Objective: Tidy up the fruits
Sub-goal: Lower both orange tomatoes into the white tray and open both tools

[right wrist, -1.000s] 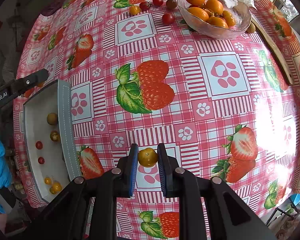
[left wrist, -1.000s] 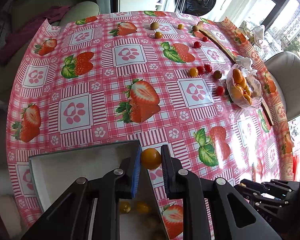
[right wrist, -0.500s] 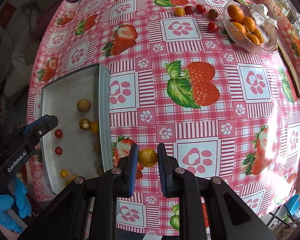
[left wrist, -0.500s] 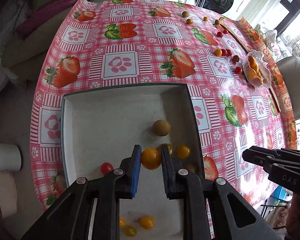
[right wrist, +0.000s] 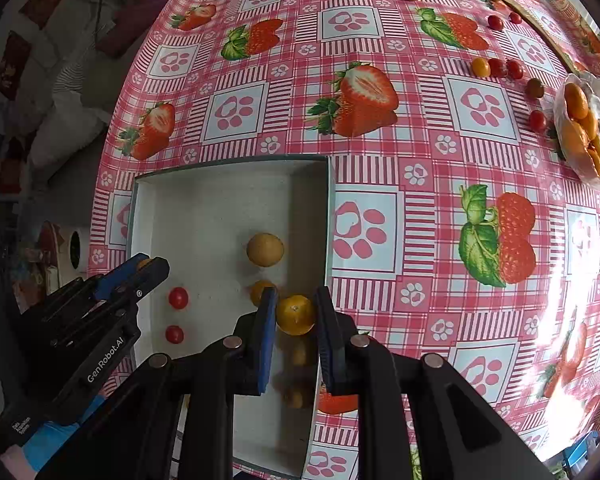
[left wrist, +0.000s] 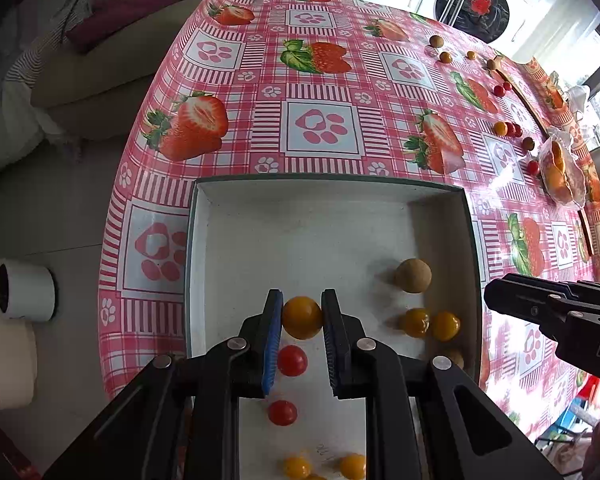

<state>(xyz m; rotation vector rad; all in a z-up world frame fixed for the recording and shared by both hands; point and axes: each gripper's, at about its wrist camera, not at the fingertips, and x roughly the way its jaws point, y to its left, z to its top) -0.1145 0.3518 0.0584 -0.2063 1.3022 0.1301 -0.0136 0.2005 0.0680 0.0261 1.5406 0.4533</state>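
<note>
Both grippers carry fruit over the white tray [left wrist: 300, 216]. Left gripper [left wrist: 302, 318] clamped on a yellow-orange tomato [left wrist: 302, 317], well inside the tray walls, above two red cherry tomatoes [left wrist: 292, 361]. Right gripper [right wrist: 296, 316] clamped on a second yellow tomato [right wrist: 295, 314], hanging just inside the tray's right wall [right wrist: 329, 216], almost over the rim. Risk: released from there, the right fruit may strike the rim and bounce onto the strawberry tablecloth [right wrist: 380, 220], then roll; the tray sits near the table edge, so the floor is close. A drop from height onto the brown round fruit [right wrist: 265, 249] or the yellow pair beside it could scatter them, though the walls should contain that. The two grippers are near each other over the tray, so opening together risks a knock. Open room: the tray's far half is bare. Loose fruit remains far across the table beside the bowl of oranges [right wrist: 580, 128].
</note>
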